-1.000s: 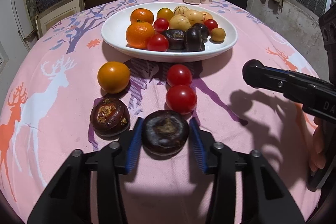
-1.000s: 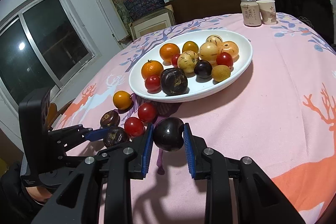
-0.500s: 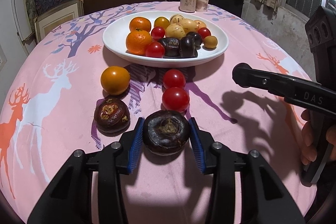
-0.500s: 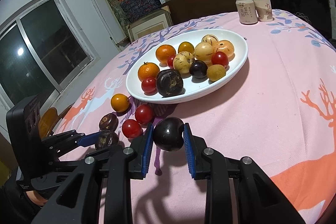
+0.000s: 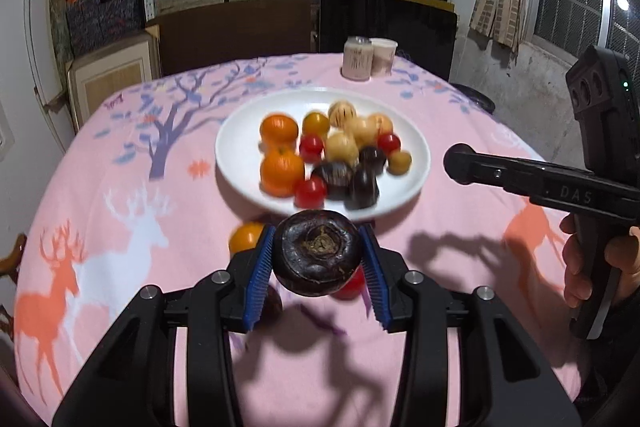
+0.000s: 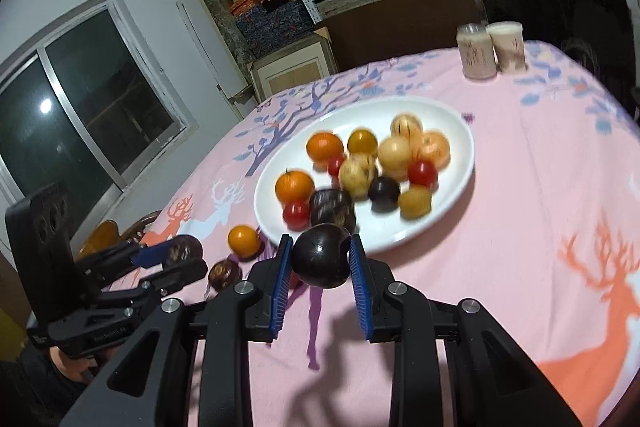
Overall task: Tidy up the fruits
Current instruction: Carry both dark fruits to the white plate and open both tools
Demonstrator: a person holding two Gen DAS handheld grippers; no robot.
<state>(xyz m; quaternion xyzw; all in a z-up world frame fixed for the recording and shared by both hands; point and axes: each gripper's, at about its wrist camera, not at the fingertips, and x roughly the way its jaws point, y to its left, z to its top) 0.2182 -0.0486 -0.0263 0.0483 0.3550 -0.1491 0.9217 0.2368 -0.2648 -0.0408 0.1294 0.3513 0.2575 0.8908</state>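
1. While the left gripper (image 5: 318,259) in the left wrist view is clamped on a dark mangosteen (image 5: 318,253), raised above the pink tablecloth (image 5: 120,227) near its close edge, the risk I judge is a slip. The blue pads (image 5: 260,279) meet only the fruit's rounded flanks, so a jolt could roll it out onto the cherry tomato (image 5: 352,287) below. The fruit is dull purple-brown, squat, with a dried tan stem scar facing the camera. The white plate (image 5: 240,155), already crowded, sits toward the table's far side, an orange fruit (image 5: 246,237) just before its rim.

2. As seen from the right wrist view, the right gripper (image 6: 320,263) is closed tight on a glossy black plum-like fruit (image 6: 320,261) just short of the plate's (image 6: 460,147) near rim. Its smooth skin looks slippery; it could squirt free or knock plated fruit. Another mangosteen (image 6: 224,273) lies toward the cloth's left edge.
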